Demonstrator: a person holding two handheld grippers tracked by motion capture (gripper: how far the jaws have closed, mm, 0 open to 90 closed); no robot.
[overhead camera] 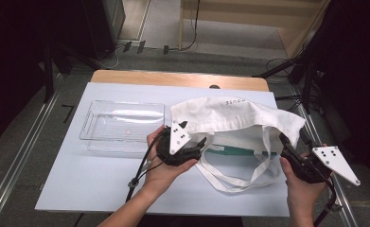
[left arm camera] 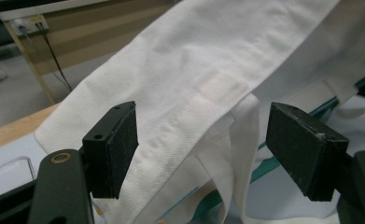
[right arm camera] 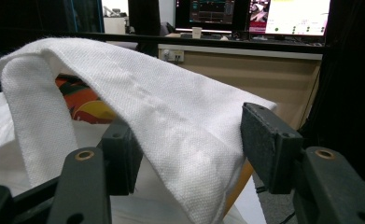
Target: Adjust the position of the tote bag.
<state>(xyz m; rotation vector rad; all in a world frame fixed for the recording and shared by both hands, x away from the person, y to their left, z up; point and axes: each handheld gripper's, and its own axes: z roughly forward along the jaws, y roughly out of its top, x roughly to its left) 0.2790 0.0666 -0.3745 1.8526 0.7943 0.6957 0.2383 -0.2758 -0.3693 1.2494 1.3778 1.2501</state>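
My two grippers at the white bag

My left gripper (left arm camera: 201, 149) and right gripper (right arm camera: 187, 149) both stand open, the bag's (overhead camera: 230, 120) rim between their jaws; it lies on the table (overhead camera: 78, 184), hands low beside it.

The cloth bag (overhead camera: 230, 118) is plain white, with small dark lettering near its top edge; its straps (overhead camera: 249, 177) are white too; inside it shows a print (right arm camera: 80, 100) of orange, yellow, red and dark green; a teal edge (overhead camera: 230, 150) peeks from beneath; the tray (overhead camera: 123, 125) is clear; the tabletop (overhead camera: 97, 184) is pale blue with a wood-coloured far strip; each hand-held gripper has black jaws and a grey plate dotted black.
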